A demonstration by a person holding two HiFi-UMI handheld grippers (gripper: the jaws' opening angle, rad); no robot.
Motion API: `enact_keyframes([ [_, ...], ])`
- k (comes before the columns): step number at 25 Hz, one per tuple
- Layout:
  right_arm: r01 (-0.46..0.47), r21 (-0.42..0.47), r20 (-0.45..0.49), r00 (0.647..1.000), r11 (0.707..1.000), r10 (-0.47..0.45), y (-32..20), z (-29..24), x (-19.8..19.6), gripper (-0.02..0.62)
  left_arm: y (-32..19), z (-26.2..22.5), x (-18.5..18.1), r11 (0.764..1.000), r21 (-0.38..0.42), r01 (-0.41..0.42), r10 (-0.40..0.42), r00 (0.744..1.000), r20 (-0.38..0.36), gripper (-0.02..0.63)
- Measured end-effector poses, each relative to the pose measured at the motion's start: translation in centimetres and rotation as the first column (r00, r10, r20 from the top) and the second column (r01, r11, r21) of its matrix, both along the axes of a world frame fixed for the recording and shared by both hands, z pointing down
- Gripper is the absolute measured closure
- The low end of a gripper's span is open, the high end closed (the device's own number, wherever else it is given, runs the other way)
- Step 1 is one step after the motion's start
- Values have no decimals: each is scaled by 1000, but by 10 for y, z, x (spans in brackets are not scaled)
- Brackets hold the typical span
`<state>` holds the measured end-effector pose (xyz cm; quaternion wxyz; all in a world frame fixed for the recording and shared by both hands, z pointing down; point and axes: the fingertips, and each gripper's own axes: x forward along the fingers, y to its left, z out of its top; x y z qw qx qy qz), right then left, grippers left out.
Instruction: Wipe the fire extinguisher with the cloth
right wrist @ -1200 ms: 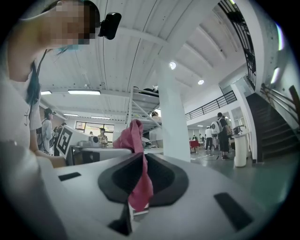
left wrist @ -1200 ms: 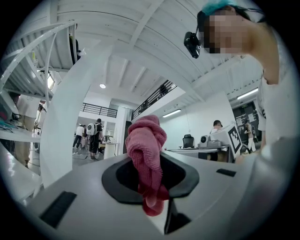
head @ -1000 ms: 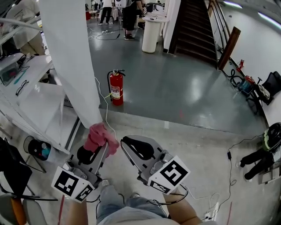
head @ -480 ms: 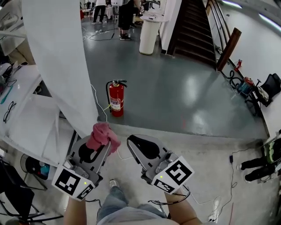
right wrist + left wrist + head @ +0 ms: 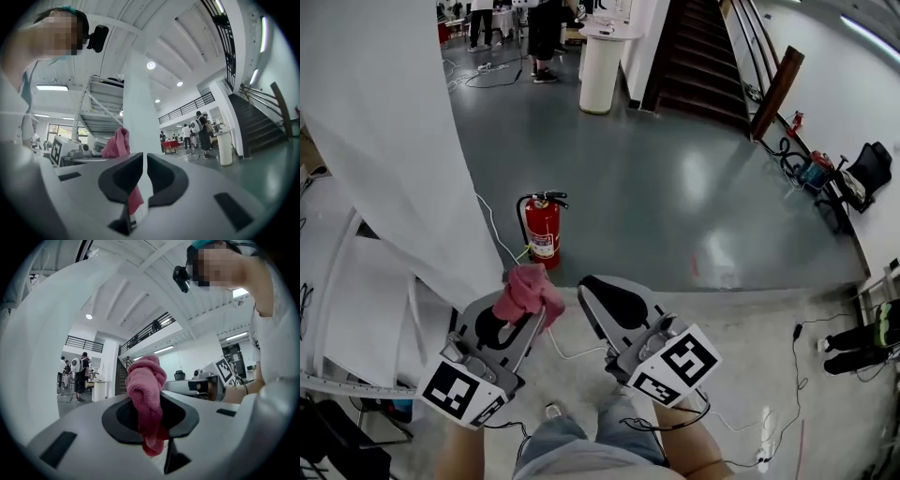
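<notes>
Fire extinguisher (image 5: 543, 230) stands upright, centre-left of frame, directly above left hand-held gripper (image 5: 517, 314), which clamps cloth (image 5: 528, 292); right hand-held gripper (image 5: 602, 302), narrowed almost together and empty, sits farther off.

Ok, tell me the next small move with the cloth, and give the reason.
Probably step forward and lower the left gripper toward the fire extinguisher. The pink cloth is clamped in its jaws, but the extinguisher stands on the floor ahead, well apart from both grippers, so nothing can be wiped yet. The right gripper is shut and empty.
</notes>
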<state>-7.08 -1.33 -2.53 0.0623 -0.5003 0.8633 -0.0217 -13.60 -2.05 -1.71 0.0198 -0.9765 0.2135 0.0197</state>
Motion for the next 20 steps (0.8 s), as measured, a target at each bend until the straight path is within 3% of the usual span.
enact_keyframes([
  [8,87,-15,-21,996,996,-87,-66,1,51,560,-64,12,49,997,23,77,-77,997,11,518],
  [15,238,-31,-68,968,971,-240,-117,16,99,559,-116,35,92,978,41,206,-207,978,21,520],
  [20,285,-33,-66,956,958,-287,-156,39,114,560,-151,61,106,972,27,235,-236,971,44,520],
])
